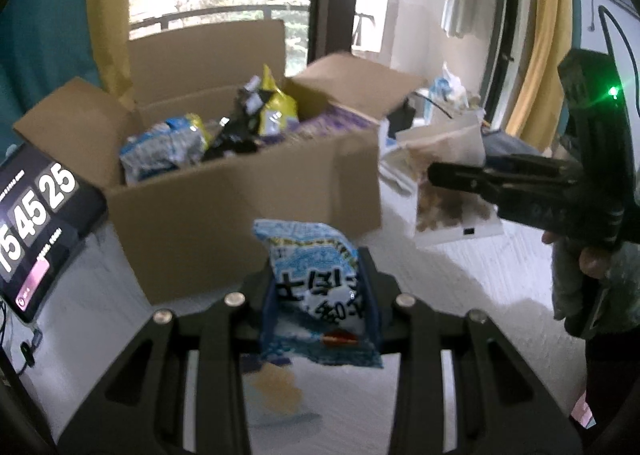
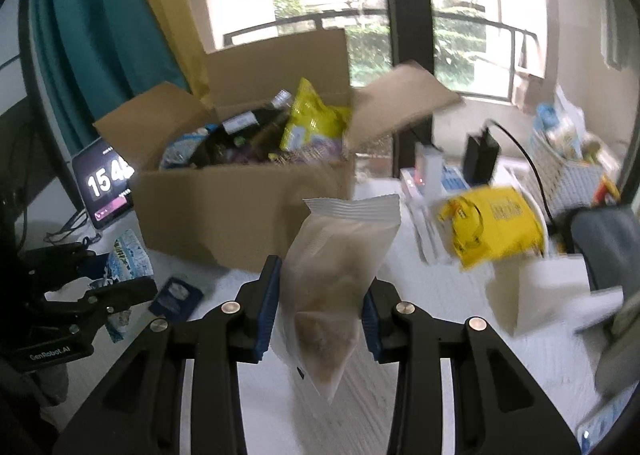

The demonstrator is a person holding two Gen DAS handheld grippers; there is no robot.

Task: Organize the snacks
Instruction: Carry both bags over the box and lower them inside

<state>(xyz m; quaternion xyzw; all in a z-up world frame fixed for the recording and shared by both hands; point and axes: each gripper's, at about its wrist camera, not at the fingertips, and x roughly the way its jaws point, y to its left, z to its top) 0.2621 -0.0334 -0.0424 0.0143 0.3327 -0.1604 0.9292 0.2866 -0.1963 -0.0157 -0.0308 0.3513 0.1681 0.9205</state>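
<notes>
— Snacks, where were they at that moment?

— Mostly in the cardboard box (image 1: pixel 244 191), flaps up, on the white table (image 1: pixel 460 287) before the window; I saw a yellow bag (image 2: pixel 312 123), a pale blue packet (image 1: pixel 164 147) and some dark wrappers heaped inside; a tablet clock (image 1: pixel 36 223) leaned just beside its left side.

— And outside the box?

— A yellow pack (image 2: pixel 492 223) lay on the table to the right, near a white basket (image 2: pixel 568 171) of other things; a small dark blue sachet (image 2: pixel 176 295) lay flat near the box's front corner.

— What did you have in hand?

— Two things; my left gripper (image 1: pixel 320 295) was clamped on a blue-and-white snack bag (image 1: pixel 316 291), held upright in front of the box; my right gripper (image 2: pixel 320 311) pinched a translucent pouch (image 2: pixel 340 267) of brownish pieces, its crimped top pointing toward the box, its lower corner hanging below my blue pads (image 2: pixel 266 315).

— Either one touching the table?

— No; both hung clear of it, well short of the box's opening.
</notes>
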